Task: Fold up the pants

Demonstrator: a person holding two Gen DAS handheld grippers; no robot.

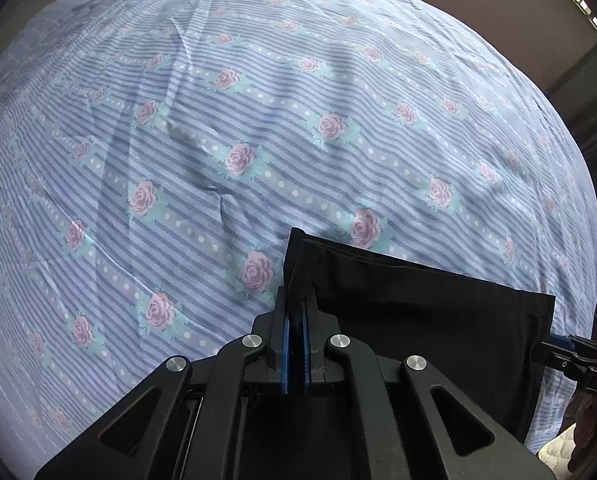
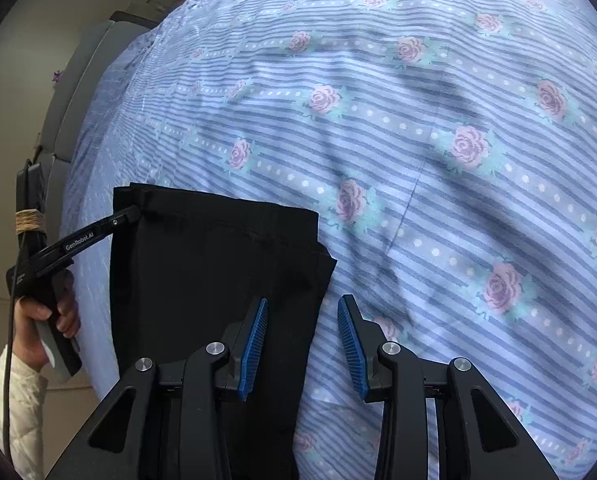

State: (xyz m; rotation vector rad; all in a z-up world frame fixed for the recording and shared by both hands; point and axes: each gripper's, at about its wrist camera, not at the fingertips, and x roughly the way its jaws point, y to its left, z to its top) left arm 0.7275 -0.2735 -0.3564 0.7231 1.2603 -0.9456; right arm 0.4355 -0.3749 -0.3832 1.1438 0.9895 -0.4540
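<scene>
The black pants point(image 1: 426, 320) lie folded on the flowered bed sheet point(image 1: 258, 120). My left gripper point(image 1: 296, 300) is shut on the pants' near left corner, the cloth pinched between its blue pads. It also shows at the left of the right wrist view point(image 2: 132, 213), holding the far left corner of the pants point(image 2: 202, 272). My right gripper point(image 2: 302, 308) is open and empty, its jaws either side of the pants' right edge, just above the sheet point(image 2: 438, 160). Its tip shows at the right edge of the left wrist view point(image 1: 554, 340), at the pants' right side.
The blue striped sheet with pink roses covers the whole bed, with shallow creases. The bed's edge point(image 2: 82, 184) drops to the floor at the left of the right wrist view. A grey piece of furniture point(image 2: 82, 68) stands beyond it.
</scene>
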